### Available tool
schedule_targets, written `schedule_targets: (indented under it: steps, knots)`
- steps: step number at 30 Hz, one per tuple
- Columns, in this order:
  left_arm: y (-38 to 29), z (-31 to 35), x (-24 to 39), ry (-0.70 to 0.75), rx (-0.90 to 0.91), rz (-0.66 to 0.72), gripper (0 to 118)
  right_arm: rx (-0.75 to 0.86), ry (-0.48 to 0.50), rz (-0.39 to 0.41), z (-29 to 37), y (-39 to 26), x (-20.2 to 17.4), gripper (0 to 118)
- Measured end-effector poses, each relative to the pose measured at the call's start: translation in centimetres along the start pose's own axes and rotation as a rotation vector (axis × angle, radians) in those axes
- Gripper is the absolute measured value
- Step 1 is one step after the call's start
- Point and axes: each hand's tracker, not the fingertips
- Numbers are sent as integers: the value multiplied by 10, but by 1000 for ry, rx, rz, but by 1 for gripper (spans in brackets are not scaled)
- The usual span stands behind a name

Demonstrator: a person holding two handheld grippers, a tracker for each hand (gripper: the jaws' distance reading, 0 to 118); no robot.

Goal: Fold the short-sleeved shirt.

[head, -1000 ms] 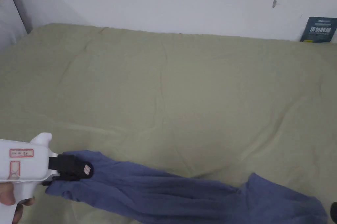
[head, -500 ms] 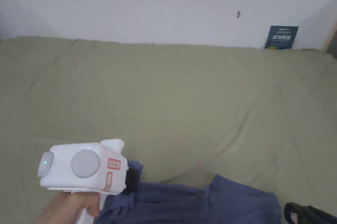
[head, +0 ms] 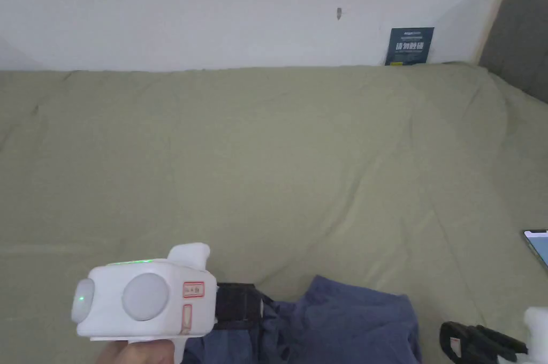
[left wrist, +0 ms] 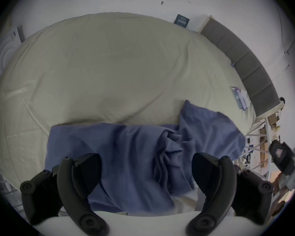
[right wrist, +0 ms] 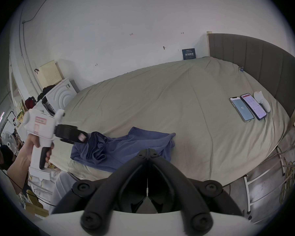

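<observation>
At six o'clock on the bed [head: 267,156], the left tool [left wrist: 146,168] is gaping wide over the shirt [left wrist: 126,154]; the right tool [right wrist: 148,152] is closed, seemingly holding nothing.

A wide bed [head: 278,156] under an olive-green sheet meets a white wall [head: 225,6]. A dark blue sign [head: 409,46] leans there (beside the grey padded headboard [right wrist: 266,64]). Two lit phones [right wrist: 247,108] lie side by side near it, touching a white object [right wrist: 262,101].
</observation>
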Motion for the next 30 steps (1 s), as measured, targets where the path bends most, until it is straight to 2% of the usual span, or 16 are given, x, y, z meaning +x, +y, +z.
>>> schedule_targets:
  steps: [1, 2, 3, 4, 5, 6, 8, 10, 13, 16, 18, 21, 23, 24, 28, 30]
  knots:
    - [0, 17, -10, -32, 42, 21, 106, 2, 2, 1, -1, 0, -1, 1]
    - [-6, 21, -24, -53, 53, 30, 98, 3, 5, 0, -1, 0, -2, 1]
    - [-9, 34, -37, -63, 95, 41, 74, 1, 12, -2, -2, 1, -4, 1]
    - [-11, 38, -47, -56, 114, 47, 1, -1, 20, -2, -3, 2, -5, 1]
    - [-11, 43, -63, -15, 142, 55, 0, -2, 23, 0, -5, 3, -8, 1]
    - [-17, 37, -75, -52, 71, 101, 0, -4, 24, 4, -6, 3, -10, 1]
    - [-24, 30, -91, -116, 66, 174, 0, -10, 28, 15, -9, 4, -13, 1]
    - [-22, 9, -97, -161, -25, 252, 0, -16, 33, 21, -10, 4, -16, 1]
    - [-20, -34, -83, -175, -69, 217, 0, -26, 34, 18, -11, 4, -20, 1]
    - [-25, -86, -56, -258, -156, 206, 0, -39, 35, 17, -13, 2, -21, 1]
    - [-32, -112, -34, -381, -189, 283, 0, -48, 24, 19, -15, 1, -20, 1]
    - [-35, -140, -23, -330, -179, 230, 0, -59, 12, 10, -18, -1, -16, 1]
    - [-35, -137, -35, -395, -171, 334, 0, -61, 12, 4, -18, -1, -15, 1]
    - [-34, -132, -40, -410, -182, 342, 0, -64, 14, 0, -19, -1, -15, 1]
    - [-27, -100, -50, -313, -157, 255, 0, -66, 28, -3, -23, 1, -17, 1]
    - [-24, -76, -61, -315, -147, 246, 0, -61, 34, 2, -24, 3, -21, 1]
